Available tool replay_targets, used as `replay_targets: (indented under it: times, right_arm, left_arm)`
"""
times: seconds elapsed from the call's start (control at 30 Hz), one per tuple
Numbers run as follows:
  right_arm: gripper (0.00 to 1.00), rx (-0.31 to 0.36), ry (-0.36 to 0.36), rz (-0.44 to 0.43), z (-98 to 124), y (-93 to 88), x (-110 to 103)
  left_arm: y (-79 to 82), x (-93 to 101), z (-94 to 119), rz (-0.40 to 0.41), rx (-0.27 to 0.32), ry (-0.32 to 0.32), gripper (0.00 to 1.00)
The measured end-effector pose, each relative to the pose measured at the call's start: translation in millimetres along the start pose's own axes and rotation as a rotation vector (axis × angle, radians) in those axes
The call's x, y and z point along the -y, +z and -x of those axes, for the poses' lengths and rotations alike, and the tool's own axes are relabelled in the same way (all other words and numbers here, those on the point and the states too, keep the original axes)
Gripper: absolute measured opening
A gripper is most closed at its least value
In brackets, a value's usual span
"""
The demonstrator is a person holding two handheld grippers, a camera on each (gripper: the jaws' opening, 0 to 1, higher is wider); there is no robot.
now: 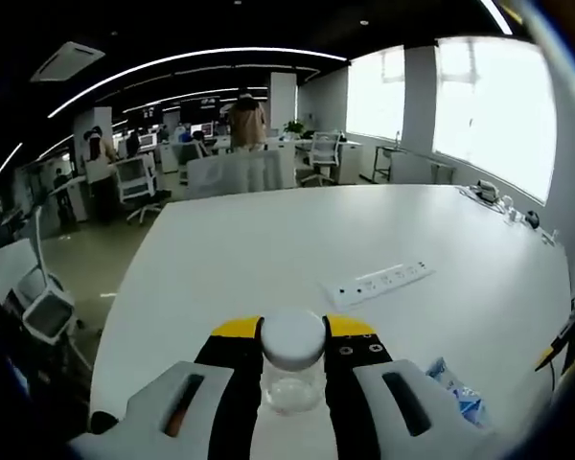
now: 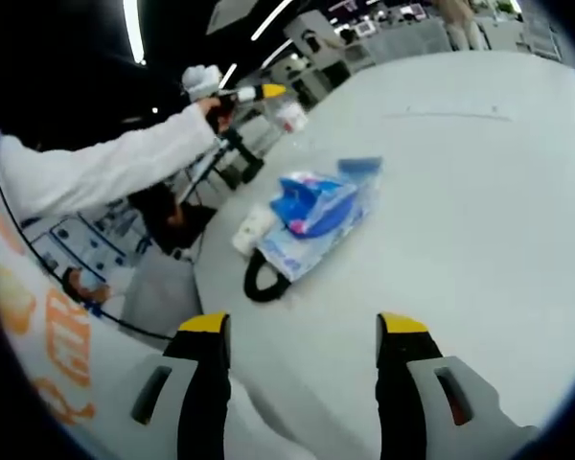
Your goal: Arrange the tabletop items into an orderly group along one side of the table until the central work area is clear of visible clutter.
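Note:
My left gripper (image 1: 292,333) is shut on a small clear jar (image 1: 292,369) with a white lid, held just above the white table (image 1: 268,240). In the right gripper view the same jar (image 2: 289,117) hangs in the left gripper (image 2: 252,94) at the end of a white sleeve (image 2: 105,168). A blue and white tissue pack (image 2: 316,216) lies on the table ahead of my right gripper (image 2: 304,331), whose jaws stand open with nothing between them. A black loop (image 2: 262,280) and a small white object (image 2: 254,230) lie against the pack's near end. The tissue pack (image 1: 457,388) also shows beside the left jaws.
A white power strip (image 1: 379,283) lies mid-table beyond the jar. Small items (image 1: 503,203) sit at the table's far right edge under the windows. Office chairs (image 1: 134,182) and desks stand past the far edge. The right gripper (image 1: 570,326) pokes in from the right.

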State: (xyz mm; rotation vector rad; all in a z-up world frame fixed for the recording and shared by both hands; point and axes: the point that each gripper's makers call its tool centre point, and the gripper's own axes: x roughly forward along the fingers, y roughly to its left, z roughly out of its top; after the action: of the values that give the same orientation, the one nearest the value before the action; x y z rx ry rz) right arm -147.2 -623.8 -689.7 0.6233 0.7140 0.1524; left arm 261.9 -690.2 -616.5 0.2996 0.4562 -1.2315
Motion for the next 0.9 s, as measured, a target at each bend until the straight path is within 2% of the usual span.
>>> replay_targets:
  times: [0.2,0.23,0.27,0.47,0.67,0.83,0.9]
  right_arm:
    - [0.6,-0.011,-0.002,0.001,-1,-1.7,1]
    - [0.6,-0.009,-0.002,0.002,0,-0.4,1]
    - [0.6,-0.006,-0.001,0.002,0,0.6,1]
    - [0.61,-0.006,0.002,0.006,0,0.4,0]
    - [0.6,-0.007,0.001,0.01,1,-0.3,0]
    - [0.6,0.002,-0.002,0.013,4,1.6,0]
    - [0.6,0.007,-0.004,0.013,5,2.1,1]
  left_arm:
    - [-12.4,11.3,-4,-0.016,-0.034,-0.021,0.22]
    - [-7.5,16.9,-1,-0.005,-0.007,-0.026,0.22]
    - [-10.6,16.1,0,-0.01,-0.03,-0.021,0.22]
    - [-7.9,25.7,5,-0.023,-0.028,-0.011,0.22]
    - [-4.8,25.5,5,-0.014,-0.024,0.009,0.22]
    - [-3.4,26.6,7,-0.046,-0.031,0.023,0.23]
    - [-1.4,26.3,9,-0.06,-0.025,0.034,0.27]
